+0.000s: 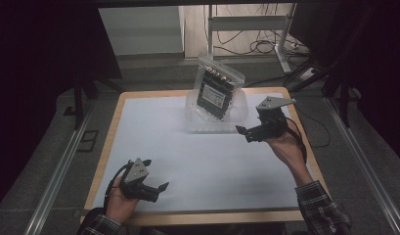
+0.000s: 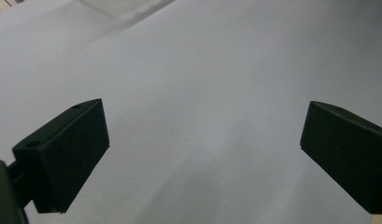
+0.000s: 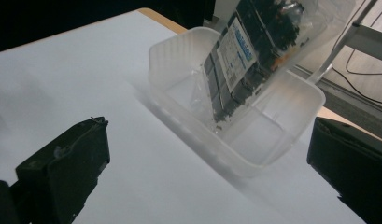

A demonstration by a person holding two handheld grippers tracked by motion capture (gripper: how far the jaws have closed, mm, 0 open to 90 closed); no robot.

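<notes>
A clear plastic tub point(image 1: 197, 123) stands at the back middle of the white table. A clear zip bag point(image 1: 218, 89) holding a black circuit board with a blue-and-white label leans upright in it, rising above the rim. My right gripper point(image 1: 242, 133) hovers just right of the tub, open, jaws pointing left toward it. In the right gripper view the tub point(image 3: 254, 158) and the bag point(image 3: 254, 46) sit close ahead between the wide-apart jaws. My left gripper point(image 1: 156, 174) rests open near the front left, over the bare white surface point(image 2: 202, 93).
The white sheet point(image 1: 202, 161) covers most of the wooden table, whose edge point(image 1: 188, 218) shows at the front. Beyond the table lie a grey floor, cables point(image 1: 256, 46) and a metal stand leg point(image 1: 283, 54). Dark curtains flank both sides.
</notes>
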